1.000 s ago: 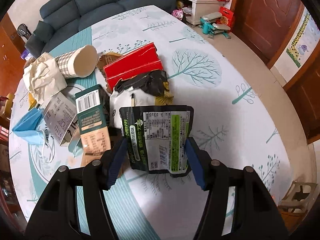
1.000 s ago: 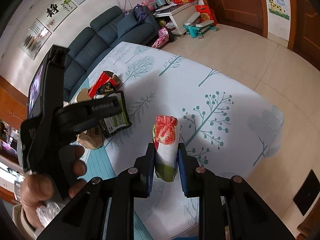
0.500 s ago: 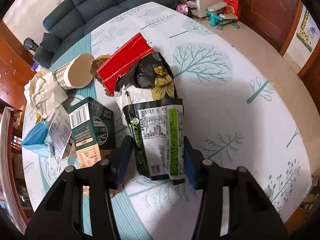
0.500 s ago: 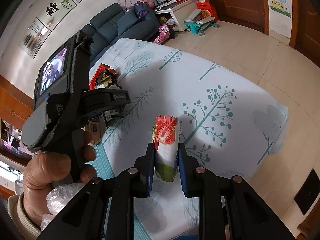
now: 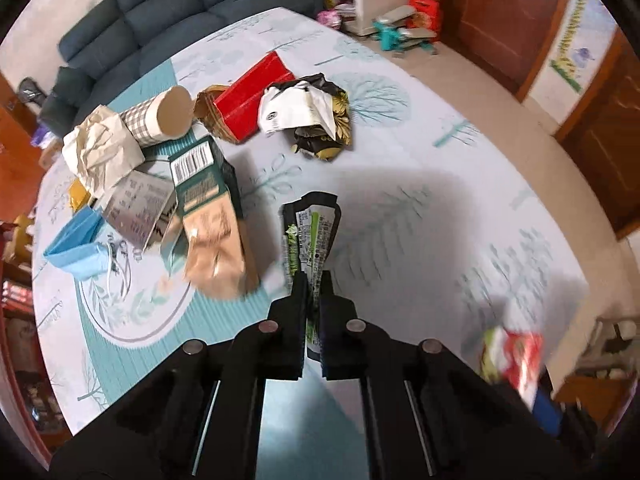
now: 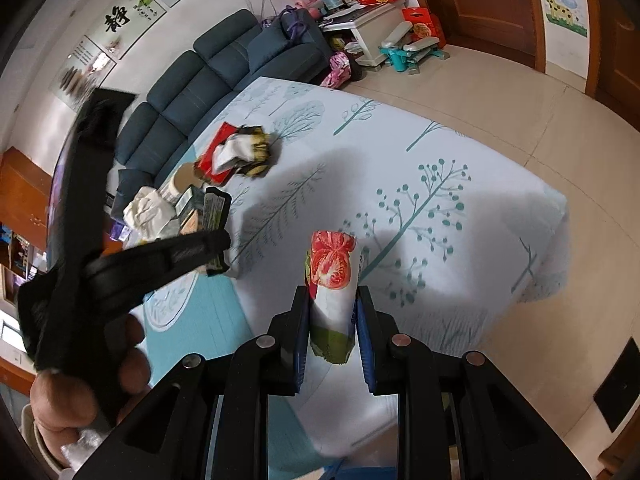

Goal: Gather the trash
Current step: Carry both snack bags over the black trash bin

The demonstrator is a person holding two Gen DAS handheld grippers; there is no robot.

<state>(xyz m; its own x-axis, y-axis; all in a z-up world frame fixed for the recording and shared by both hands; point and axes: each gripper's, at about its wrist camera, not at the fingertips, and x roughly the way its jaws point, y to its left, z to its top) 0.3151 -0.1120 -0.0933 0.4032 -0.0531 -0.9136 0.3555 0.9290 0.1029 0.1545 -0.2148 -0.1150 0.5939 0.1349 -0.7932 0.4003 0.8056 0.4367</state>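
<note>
Both grippers loaded with trash over the table.

Left gripper (image 5: pixel 314 280): jaws have just closed, now pinched flat on a black-green pouch (image 5: pixel 310 236), lifted above the table (image 5: pixel 440 208). Right gripper (image 6: pixel 332 300): jaws clamped on a tomato wrapper (image 6: pixel 331 280), near the table's front edge. Beyond, toward the far-left corner: carton (image 5: pixel 208 208), blue mask (image 5: pixel 78 248), crumpled paper (image 5: pixel 100 148), paper cup (image 5: pixel 160 118), red box (image 5: pixel 254 96), crumpled bag (image 5: pixel 308 114).
</note>
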